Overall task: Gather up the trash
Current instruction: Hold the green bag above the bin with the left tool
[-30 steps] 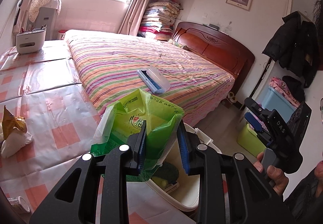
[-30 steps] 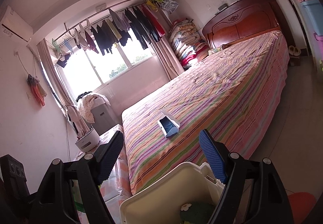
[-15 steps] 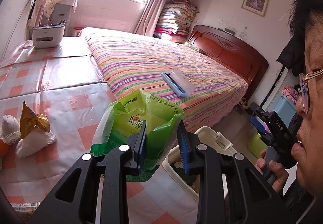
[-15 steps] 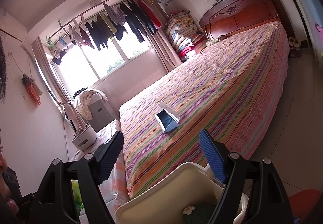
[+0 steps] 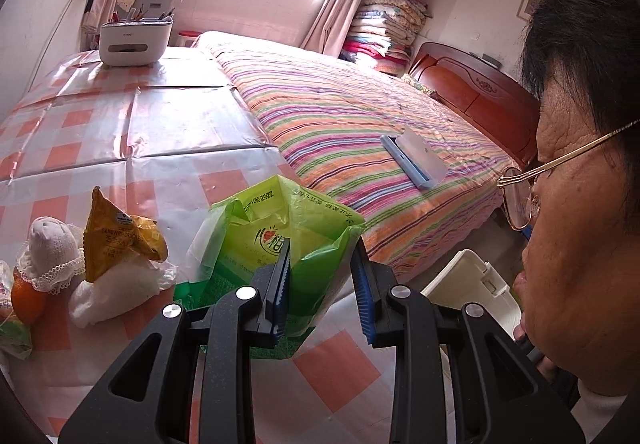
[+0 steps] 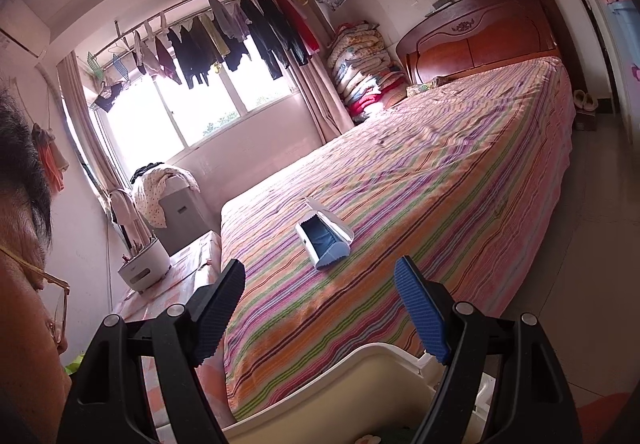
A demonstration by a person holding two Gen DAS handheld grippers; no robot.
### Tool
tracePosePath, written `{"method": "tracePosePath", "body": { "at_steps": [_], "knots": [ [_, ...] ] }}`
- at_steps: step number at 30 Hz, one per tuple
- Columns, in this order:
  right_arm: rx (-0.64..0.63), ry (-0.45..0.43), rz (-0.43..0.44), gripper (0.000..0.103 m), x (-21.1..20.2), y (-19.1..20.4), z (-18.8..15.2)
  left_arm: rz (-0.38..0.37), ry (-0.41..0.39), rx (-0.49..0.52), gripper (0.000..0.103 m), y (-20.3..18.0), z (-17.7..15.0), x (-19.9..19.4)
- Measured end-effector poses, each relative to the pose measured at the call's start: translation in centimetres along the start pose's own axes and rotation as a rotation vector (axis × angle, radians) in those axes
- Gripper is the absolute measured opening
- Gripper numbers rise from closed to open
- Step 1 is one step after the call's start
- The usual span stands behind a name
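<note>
The left hand-held gripper [image 5: 320,284] grips the green bag [image 5: 280,244] above the checked surface [image 5: 120,131], probably to bin it, while the right hand-held gripper [image 6: 320,316] hangs wide and empty over the white bin [image 6: 360,384].

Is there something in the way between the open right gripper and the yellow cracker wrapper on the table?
Yes. The green plastic bag held by the left gripper stands on the table right of the yellow cracker wrapper, towards the white bin where the open right gripper hovers.
</note>
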State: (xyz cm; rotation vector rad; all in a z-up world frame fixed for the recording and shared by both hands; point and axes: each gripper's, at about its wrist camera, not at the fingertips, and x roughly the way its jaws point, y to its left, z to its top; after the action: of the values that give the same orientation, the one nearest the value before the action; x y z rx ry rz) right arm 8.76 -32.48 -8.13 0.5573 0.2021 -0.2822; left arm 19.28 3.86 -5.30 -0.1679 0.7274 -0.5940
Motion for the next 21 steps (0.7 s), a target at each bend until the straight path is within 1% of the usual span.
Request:
{"method": "tracePosePath", "body": {
  "at_steps": [5, 8, 11, 14, 17, 21],
  "knots": [
    [0.031, 0.026, 0.013, 0.075, 1.1, -0.5, 0.1, 0.003, -0.009, -0.044, 0.027, 1.5, 0.4, 0.5],
    [0.05, 0.039, 0.035, 0.075, 1.5, -0.7, 0.0, 0.012, -0.014, -0.042, 0.027, 1.4, 0.5, 0.9],
    [0.032, 0.041, 0.064, 0.075, 1.6, -0.1, 0.0, 0.007, -0.027, -0.033, 0.027, 0.9, 0.4, 0.6],
    [0.041, 0.028, 0.099, 0.075, 0.8, -0.1, 0.3, -0.018, -0.059, -0.035, 0.027, 0.2, 0.3, -0.2],
    [0.071, 0.021, 0.139, 0.075, -0.5, -0.4, 0.6, -0.017, -0.06, -0.025, 0.027, -0.9, 0.0, -0.9],
    [0.114, 0.018, 0.186, 0.075, -2.7, -0.7, 1.1, -0.036, -0.095, -0.008, 0.027, -3.0, -0.5, -3.3]
  ]
}}
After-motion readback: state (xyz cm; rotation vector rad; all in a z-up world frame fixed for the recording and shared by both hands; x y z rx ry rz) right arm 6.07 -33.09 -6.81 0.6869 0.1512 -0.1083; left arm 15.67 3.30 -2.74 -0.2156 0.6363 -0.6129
